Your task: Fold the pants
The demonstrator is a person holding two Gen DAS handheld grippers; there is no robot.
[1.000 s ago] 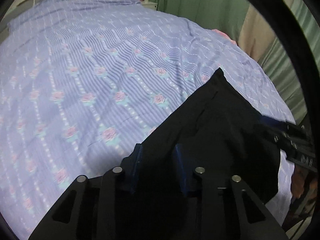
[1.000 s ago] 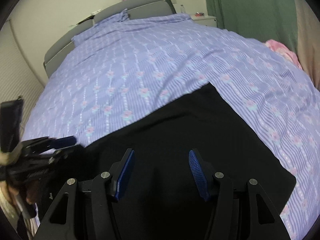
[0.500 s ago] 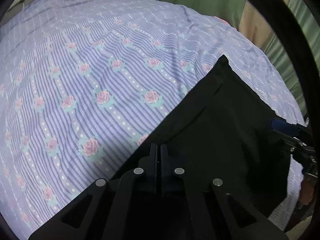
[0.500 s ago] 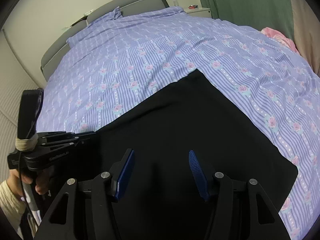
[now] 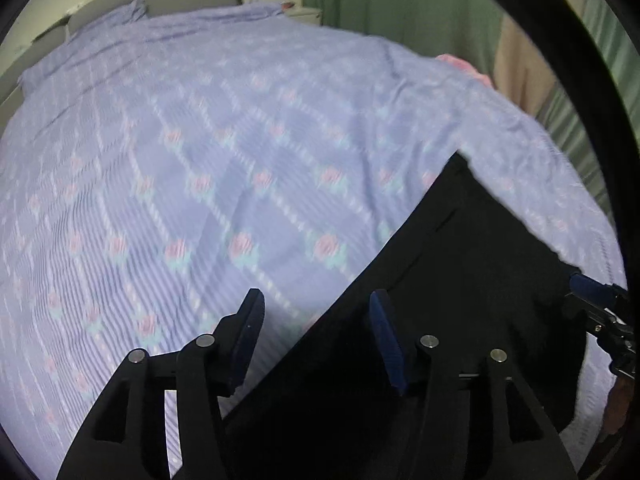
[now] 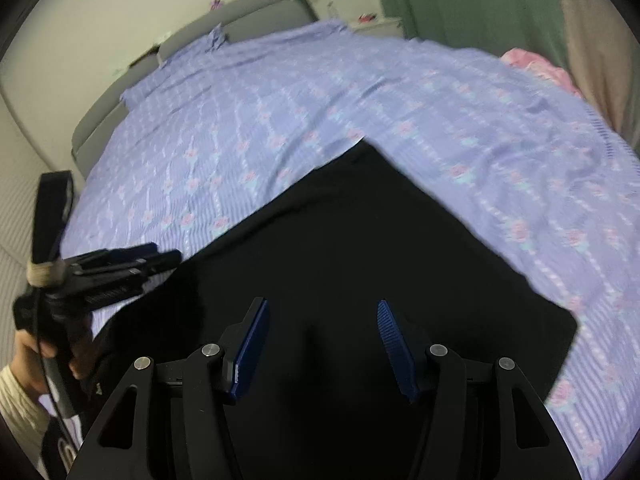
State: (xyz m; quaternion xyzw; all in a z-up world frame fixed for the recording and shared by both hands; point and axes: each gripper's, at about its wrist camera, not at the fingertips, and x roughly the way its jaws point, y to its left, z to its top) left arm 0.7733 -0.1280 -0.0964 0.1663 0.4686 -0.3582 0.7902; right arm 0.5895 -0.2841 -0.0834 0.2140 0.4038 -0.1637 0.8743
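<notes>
Right wrist view: you have one pair of black pants lying flat on the flowered purple bedspread, near its lower edge. Your right gripper hovers open above them, holding nothing. Your left gripper is opening at their edge, jaws empty. Beyond: one grey headboard, green curtains.

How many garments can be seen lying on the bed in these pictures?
2. The black pants lie flat on the bedspread near its front edge, below both grippers. A pink garment lies at the far right edge, partly hidden; others may be out of view.
</notes>
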